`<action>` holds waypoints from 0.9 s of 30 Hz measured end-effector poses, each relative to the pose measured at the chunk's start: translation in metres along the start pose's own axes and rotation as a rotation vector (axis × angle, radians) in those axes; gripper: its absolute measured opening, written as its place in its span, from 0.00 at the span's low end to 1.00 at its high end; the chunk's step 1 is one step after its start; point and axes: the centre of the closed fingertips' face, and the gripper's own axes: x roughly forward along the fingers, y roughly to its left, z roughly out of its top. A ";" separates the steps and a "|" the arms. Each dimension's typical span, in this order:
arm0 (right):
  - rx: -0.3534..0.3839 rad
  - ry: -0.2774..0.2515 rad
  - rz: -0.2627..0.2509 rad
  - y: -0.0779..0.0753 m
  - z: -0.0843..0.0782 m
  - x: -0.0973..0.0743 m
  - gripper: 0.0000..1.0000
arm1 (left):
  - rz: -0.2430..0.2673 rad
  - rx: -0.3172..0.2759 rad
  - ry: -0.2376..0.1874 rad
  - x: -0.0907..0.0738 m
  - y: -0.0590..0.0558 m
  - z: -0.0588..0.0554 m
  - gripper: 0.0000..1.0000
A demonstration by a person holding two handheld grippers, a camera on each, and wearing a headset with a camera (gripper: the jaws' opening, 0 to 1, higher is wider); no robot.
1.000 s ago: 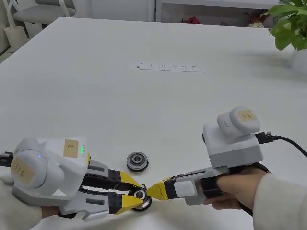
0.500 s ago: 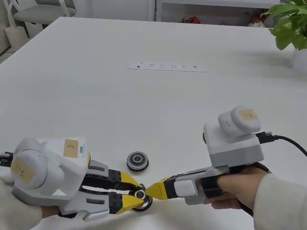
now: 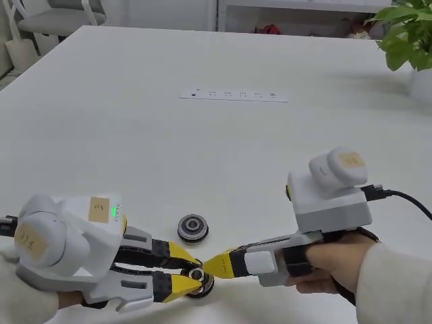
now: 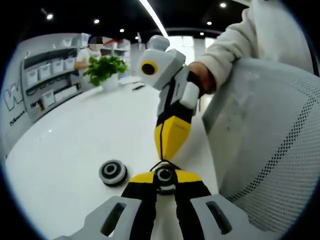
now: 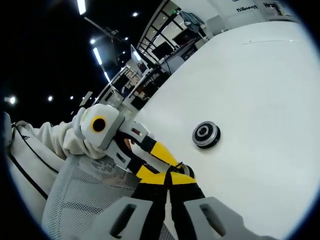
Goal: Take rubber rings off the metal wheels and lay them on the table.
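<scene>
A small metal wheel (image 3: 198, 275) with a black rubber ring sits near the table's front edge, and my left gripper (image 3: 195, 275) is shut on it from the left. The left gripper view has that wheel (image 4: 165, 175) between the yellow jaws. My right gripper (image 3: 208, 266) comes in from the right, jaws shut, its tips pinching the ring at the wheel's rim (image 5: 184, 170). A thin black loop shows under those tips (image 4: 163, 160). A second wheel (image 3: 193, 227) with its ring on lies flat just behind, free of both grippers.
A white power strip (image 3: 233, 94) lies mid-table, far from the work. A potted plant (image 3: 407, 34) stands at the back right corner. The right gripper's black cable (image 3: 405, 198) trails right. A mesh chair back (image 4: 270, 130) is behind the right hand.
The right gripper's tips have edged slightly up and left at the wheel's rim. The left gripper's hold and the second wheel are unchanged.
</scene>
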 end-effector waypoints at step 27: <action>-0.002 0.016 -0.023 -0.007 -0.004 -0.003 0.00 | -0.007 -0.010 0.065 -0.004 -0.002 0.003 0.15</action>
